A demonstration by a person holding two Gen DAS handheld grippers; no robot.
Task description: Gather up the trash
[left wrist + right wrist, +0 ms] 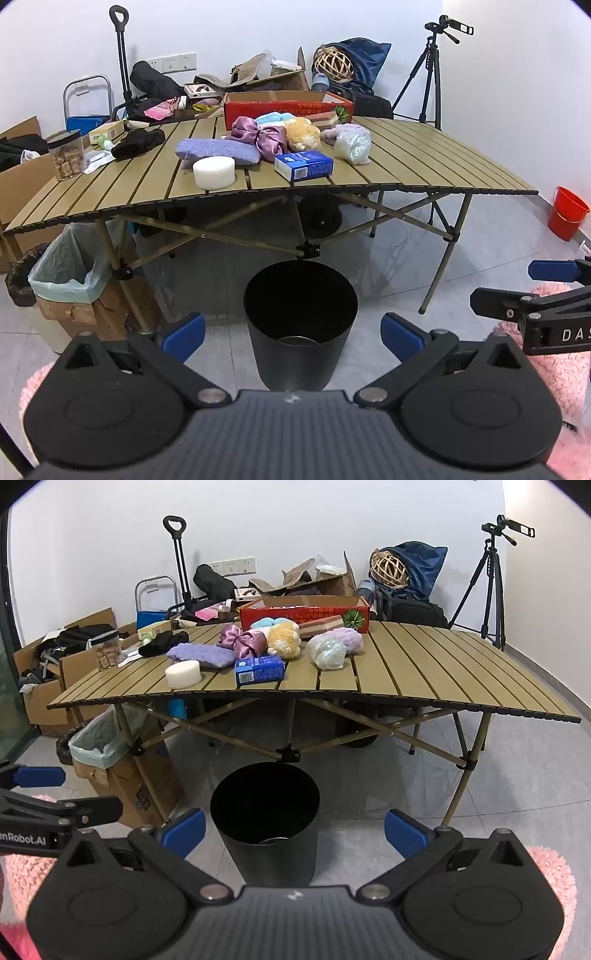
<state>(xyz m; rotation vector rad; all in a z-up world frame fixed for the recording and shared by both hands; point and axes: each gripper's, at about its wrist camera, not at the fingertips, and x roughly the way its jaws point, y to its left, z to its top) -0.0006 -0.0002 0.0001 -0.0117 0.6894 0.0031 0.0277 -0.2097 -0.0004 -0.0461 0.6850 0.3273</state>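
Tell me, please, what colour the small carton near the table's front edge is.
The small carton is blue with white panels, clearest in the left wrist view.

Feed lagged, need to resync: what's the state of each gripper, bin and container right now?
Left gripper: open, holding nothing.
Right gripper: open, holding nothing.
Black bin: upright on the floor, no lid, something pale at the bottom.
Lined box: open, bag folded over its rim.
Jar: upright, lid on.
Blue box: closed, lying flat.
Red box: open on top.
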